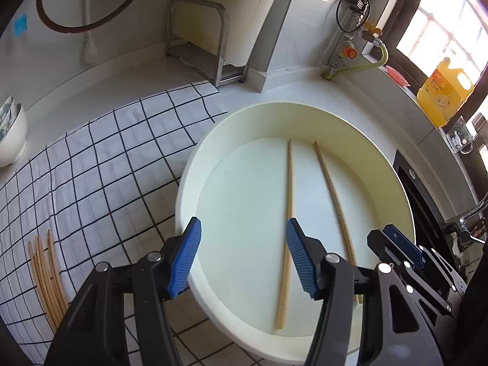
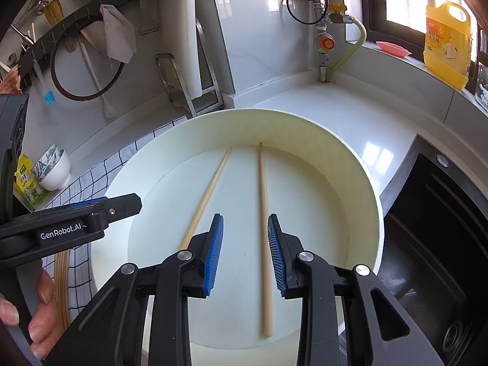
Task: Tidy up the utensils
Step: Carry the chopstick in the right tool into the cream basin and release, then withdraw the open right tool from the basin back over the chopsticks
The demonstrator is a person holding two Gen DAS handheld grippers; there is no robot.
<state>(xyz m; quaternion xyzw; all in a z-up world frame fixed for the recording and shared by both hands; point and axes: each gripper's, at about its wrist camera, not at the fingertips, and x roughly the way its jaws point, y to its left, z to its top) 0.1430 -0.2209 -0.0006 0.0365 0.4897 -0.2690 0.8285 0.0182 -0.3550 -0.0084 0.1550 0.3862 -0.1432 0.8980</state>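
A black sink (image 2: pixel 436 244) sat right of the round cream plastic basin (image 1: pixel 195 164), a black-gridded white cloth (image 1: pixel 100 164) left, bearing a bundle of pale wooden chopsticks (image 1: pixel 48 277). Two slim pale wooden chopsticks (image 2: pixel 264 238) lay apart inside the basin. The left gripper (image 1: pixel 243 259) and right gripper (image 2: pixel 245 253) hovered above, jaws apart, gripping nothing.

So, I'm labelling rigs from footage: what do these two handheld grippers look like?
Both match: the left gripper and right gripper have black angular linkage frames, silver round pivot bolts and blue ribbed pads. The left one's side carries white "GenRobot.AI" lettering.
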